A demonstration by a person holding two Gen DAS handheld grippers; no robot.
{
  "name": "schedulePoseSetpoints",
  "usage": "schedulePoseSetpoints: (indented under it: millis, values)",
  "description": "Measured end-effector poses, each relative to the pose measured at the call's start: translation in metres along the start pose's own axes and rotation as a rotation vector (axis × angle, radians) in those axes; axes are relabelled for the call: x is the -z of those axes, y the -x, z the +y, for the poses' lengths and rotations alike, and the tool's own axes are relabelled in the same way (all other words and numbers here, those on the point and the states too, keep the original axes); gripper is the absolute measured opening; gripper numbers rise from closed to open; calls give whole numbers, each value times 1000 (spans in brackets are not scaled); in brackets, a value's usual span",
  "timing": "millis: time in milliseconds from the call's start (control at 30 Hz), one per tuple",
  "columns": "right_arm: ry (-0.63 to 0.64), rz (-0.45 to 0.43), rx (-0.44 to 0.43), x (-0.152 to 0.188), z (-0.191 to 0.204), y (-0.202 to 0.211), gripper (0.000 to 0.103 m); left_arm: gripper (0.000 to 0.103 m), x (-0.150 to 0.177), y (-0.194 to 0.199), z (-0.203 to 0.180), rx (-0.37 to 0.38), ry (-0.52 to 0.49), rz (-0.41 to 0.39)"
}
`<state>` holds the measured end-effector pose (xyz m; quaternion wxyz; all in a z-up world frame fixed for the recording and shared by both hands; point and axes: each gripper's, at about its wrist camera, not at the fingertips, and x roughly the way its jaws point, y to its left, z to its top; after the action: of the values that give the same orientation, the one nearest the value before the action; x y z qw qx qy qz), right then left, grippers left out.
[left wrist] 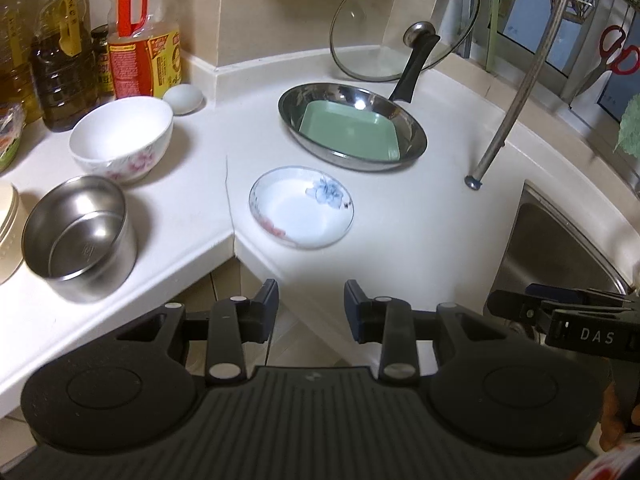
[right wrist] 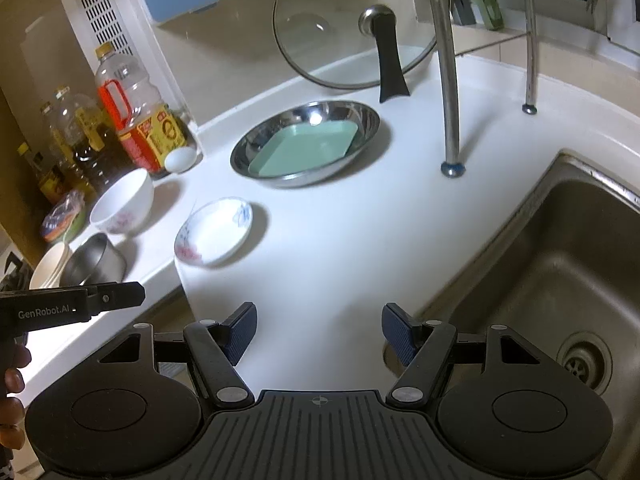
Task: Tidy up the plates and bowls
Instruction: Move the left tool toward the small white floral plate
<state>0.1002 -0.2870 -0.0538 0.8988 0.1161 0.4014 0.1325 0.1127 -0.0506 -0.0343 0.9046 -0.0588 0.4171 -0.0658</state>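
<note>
From the left wrist, the left gripper (left wrist: 311, 306) hangs empty with its jaws apart, short of the flowered saucer (left wrist: 301, 212), which lies just before the steel pan (left wrist: 352, 126) holding a green square plate (left wrist: 352, 133).

From the right wrist, the right gripper (right wrist: 319, 334) is also empty, jaws wider, the saucer (right wrist: 214, 230) left of it. I judge this an approach; next comes reaching the saucer's rim.

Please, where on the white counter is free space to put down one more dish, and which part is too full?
The widest bare patch lies between the small flowered plate, the steel pan holding the green dish, the rack leg and the sink. A smaller patch lies between pan and white bowl. The left end, by the bottles and steel pot, is crowded.
</note>
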Motion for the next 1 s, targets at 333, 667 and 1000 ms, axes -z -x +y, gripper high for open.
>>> schedulePoseSetpoints:
  millis: [333,667,1000]
  values:
    - [-5,26,-4,14,2,6,70,32,16,2,-2,-15,3,21]
    - [0,44,-7,15,8,2,70,32,18,0,1,-16,7,31]
    - [4,58,-6,11,15,-7,70,32,14,-4,6,-19,7,36]
